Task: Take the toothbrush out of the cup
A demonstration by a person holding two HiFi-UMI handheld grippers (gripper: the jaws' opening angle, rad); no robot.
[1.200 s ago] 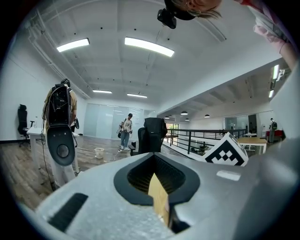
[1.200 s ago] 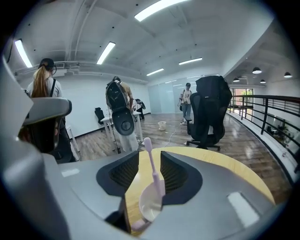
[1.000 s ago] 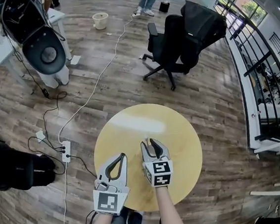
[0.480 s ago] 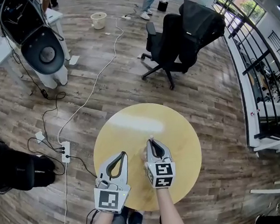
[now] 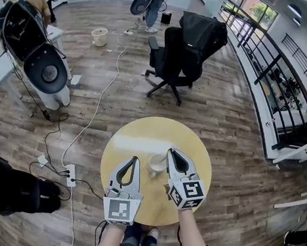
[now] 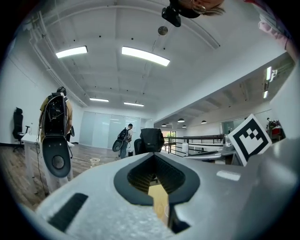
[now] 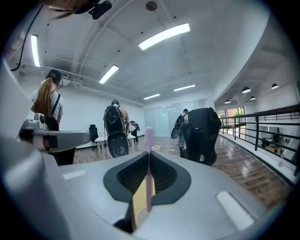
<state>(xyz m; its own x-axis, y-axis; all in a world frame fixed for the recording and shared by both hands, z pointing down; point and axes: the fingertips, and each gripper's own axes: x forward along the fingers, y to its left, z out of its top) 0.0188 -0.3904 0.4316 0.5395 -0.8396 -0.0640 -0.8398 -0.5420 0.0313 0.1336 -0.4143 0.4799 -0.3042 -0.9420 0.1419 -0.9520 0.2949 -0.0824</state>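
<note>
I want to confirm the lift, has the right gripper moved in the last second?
Yes. The right gripper, shut on the toothbrush, has come up and right of the cup, now uncovered on the yellow table.

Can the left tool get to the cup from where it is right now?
Probably yes. In the head view the cup stands on the table just beside the left tool, with nothing between them. Its jaws are together, though, so they would have to open first.

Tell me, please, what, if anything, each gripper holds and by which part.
Right gripper: the pink toothbrush, pinched on the shaft below its upper end. Left gripper: nothing.
</note>
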